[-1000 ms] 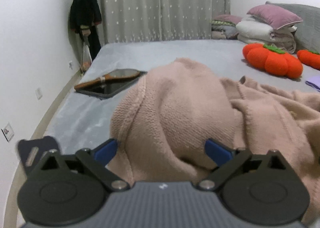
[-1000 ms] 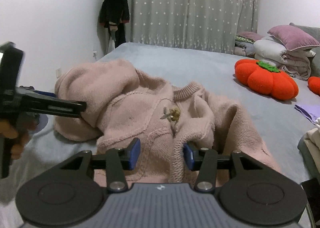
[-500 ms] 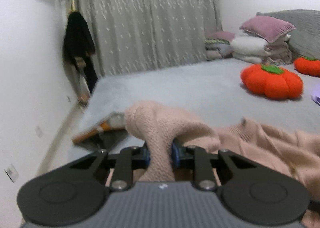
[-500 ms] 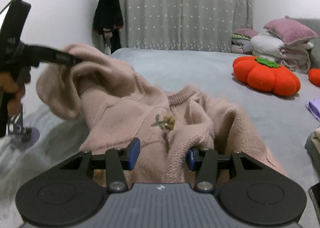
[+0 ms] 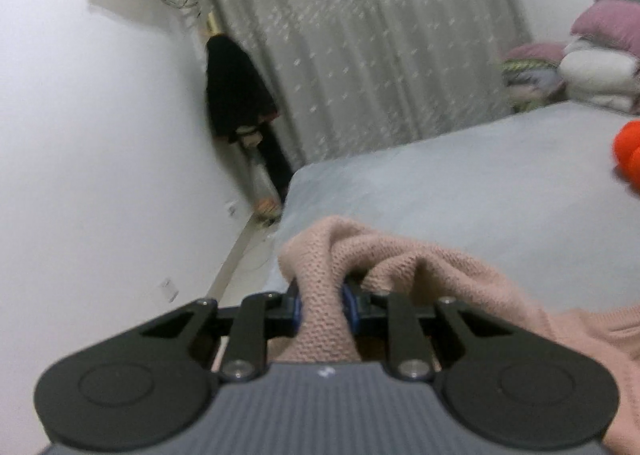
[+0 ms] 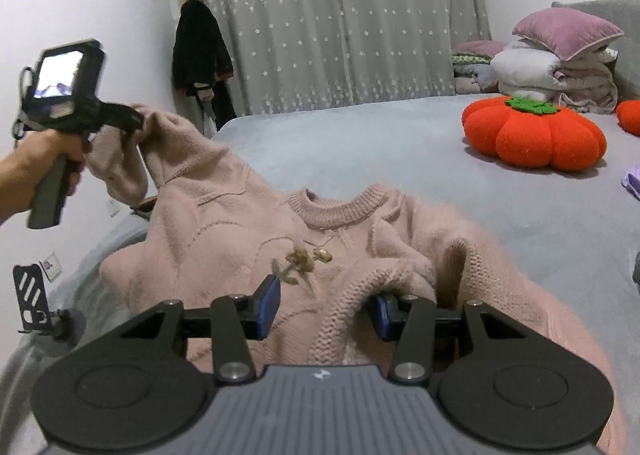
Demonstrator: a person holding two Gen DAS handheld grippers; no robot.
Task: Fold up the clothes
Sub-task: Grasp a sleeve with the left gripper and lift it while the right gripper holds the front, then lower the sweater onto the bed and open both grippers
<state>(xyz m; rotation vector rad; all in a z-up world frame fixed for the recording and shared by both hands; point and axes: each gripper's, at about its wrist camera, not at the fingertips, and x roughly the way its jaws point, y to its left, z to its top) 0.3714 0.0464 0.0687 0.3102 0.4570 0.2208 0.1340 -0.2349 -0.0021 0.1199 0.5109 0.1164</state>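
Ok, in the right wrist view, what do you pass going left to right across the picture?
Hand holding the left tool → black garment hanging on the wall → pink sweater's neckline → orange pumpkin cushion.

The knitted sweater (image 6: 224,239) is pale pink. The pumpkin cushion (image 6: 534,135) is orange with a green top. The grey curtain (image 6: 332,19) carries small white stars.

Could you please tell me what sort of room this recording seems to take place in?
Most likely a bedroom: a wide bed with a grey cover, stacked pillows and folded quilts at its far end, and a full-length grey curtain behind.
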